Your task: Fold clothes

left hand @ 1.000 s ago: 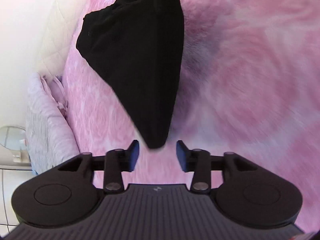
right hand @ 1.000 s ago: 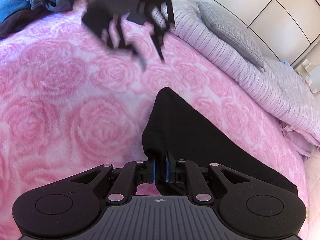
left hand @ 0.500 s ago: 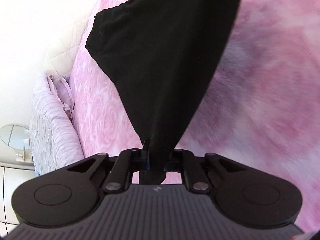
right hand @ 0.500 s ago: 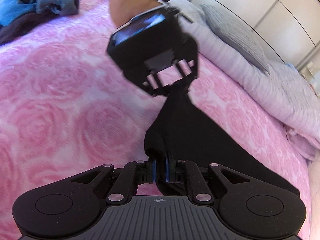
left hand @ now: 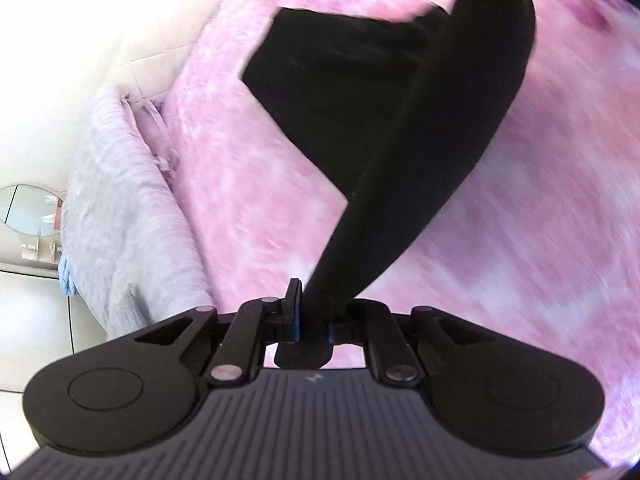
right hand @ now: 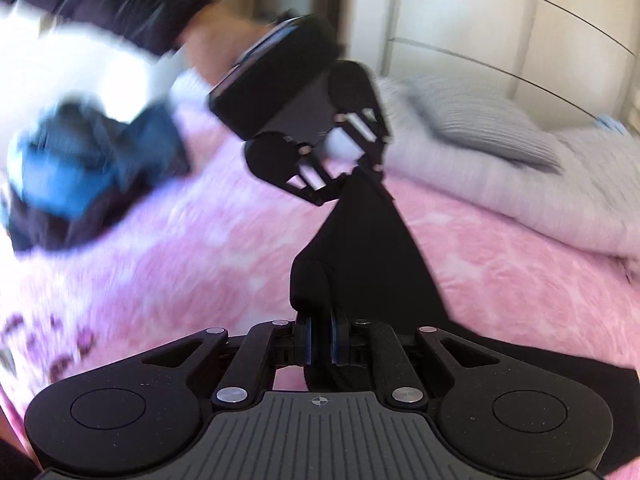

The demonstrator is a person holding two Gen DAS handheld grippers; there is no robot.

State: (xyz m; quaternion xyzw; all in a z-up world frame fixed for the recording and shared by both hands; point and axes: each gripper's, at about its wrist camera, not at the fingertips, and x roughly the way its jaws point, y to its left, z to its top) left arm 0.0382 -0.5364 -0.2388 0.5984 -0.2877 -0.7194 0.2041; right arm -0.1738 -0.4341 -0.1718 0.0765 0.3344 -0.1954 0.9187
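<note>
Pink rose-patterned blanket (left hand: 248,184) covered the bed under both my tools, with a pale striped duvet (right hand: 520,196) and a grey pillow (right hand: 484,128) bunched along one side and wardrobe doors (right hand: 520,20) behind. Black garment (left hand: 420,152) hung stretched between my two hands, lifted off the blanket along its upper run. Left gripper (left hand: 314,320) had its fingers closed on one narrow end of the cloth, a tab of fabric poking out behind them; right gripper (right hand: 320,338) likewise pinched the other end, fingers nearly together with cloth bunched between. Seen from the right wrist, the left tool faced me, up and ahead, so the garment's long axis ran straight from one pair of fingers to the other, taut along that edge. Below that line the rest drooped: a squared-off flap (left hand: 332,64) sagged toward the duvet side in the left view, and a broad dark spread trailed off low on the right side of the right view. Neither hand was nearer; both were already on it. Heap of blue and dark clothes (right hand: 96,176) sat well apart on the far side of the blanket, blurred. Open blanket lay beneath and between the tools, roomy enough, I judged, to lay the cloth flat. Duvet edge was the near limit on one flank.
</note>
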